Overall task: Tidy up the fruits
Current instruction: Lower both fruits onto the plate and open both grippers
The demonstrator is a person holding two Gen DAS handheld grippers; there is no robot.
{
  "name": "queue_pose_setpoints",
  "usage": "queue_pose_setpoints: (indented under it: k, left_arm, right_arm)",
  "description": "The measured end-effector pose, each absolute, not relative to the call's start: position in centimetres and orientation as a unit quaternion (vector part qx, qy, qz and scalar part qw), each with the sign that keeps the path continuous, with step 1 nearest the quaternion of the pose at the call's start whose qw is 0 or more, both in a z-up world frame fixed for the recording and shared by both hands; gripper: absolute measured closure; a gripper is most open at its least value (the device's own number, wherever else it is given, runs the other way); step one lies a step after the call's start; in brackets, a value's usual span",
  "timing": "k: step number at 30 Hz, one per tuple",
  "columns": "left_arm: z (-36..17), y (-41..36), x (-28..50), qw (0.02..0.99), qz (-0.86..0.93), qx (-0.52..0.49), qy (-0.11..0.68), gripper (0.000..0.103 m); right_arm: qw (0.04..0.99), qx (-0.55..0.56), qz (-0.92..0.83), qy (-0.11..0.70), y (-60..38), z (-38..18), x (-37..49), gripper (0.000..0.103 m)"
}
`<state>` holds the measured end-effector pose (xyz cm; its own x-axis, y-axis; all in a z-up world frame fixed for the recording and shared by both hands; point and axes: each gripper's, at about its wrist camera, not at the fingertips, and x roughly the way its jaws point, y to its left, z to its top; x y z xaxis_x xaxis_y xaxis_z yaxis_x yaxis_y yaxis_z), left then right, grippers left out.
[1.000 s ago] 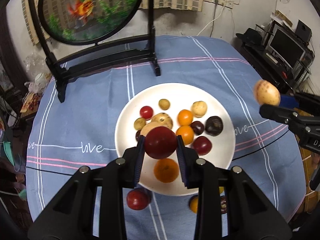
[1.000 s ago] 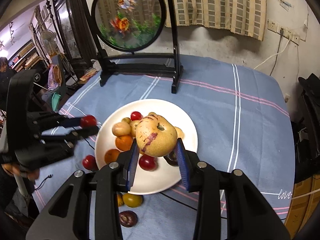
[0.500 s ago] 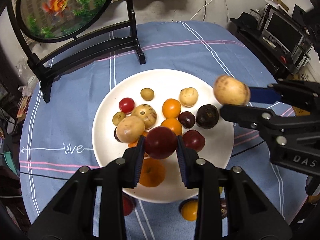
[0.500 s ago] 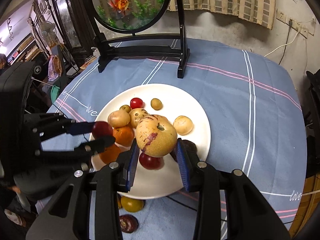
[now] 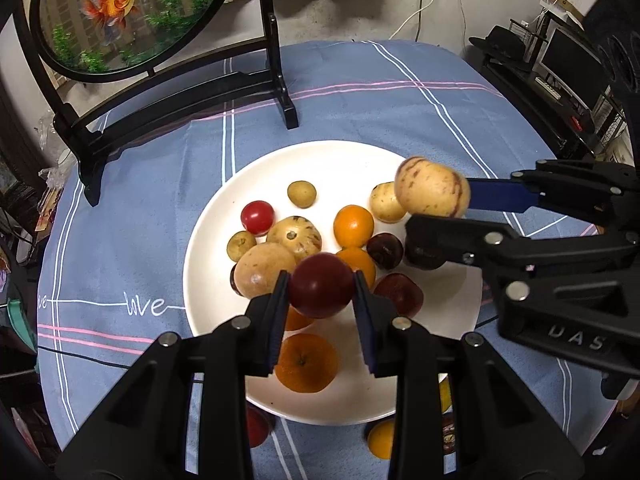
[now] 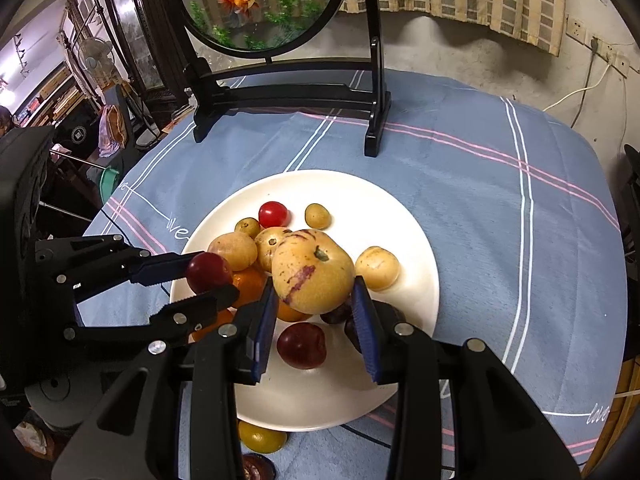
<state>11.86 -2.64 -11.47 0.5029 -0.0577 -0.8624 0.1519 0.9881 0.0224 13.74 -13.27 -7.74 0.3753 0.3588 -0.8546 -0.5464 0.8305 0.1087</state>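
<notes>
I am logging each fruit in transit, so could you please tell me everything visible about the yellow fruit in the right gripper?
The yellow fruit is roundish, pale yellow with purple streaks and speckles and a small dark stem scar facing the camera; the skin looks smooth. It is clamped between the blue-padded fingers of the right gripper, raised above the white plate and the fruit lying there. Only the pads touch it.

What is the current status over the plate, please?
Left tongs shut on dark red plum; right tongs shut on streaked yellow fruit. Both above white plate. Plate crowded; bare patch near its front right.
</notes>
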Motion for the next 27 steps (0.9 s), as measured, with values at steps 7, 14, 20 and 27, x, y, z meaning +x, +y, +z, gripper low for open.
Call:
queue_pose_setpoints:
  k: [7, 14, 20, 27]
  left_arm:
    - [-12.0, -3.0, 12.2, 0.862, -0.059, 0.048, 0.501, 0.071]
    - [-13.3, -3.0, 12.8, 0.854, -0.049, 0.045, 0.517, 0.071]
    - [-14.2, -3.0, 13.3, 0.851, -0.043, 0.054, 0.521, 0.071]
    - [-14.6, -3.8, 13.3, 0.853, -0.044, 0.07, 0.516, 0.055]
  right_arm:
    - [0.823, -0.096, 0.271, 0.491, -13.2, -8.1, 14.3, 0.066]
    - [0.82, -0.099, 0.256, 0.502, -12.4, -9.3, 15.8, 0.066]
    - [0.815, -0.109, 0.244, 0.514, -11.6, -10.5, 17.3, 0.065]
    - [0.805, -0.139, 0.233, 0.528, -10.5, -11.7, 18.2, 0.047]
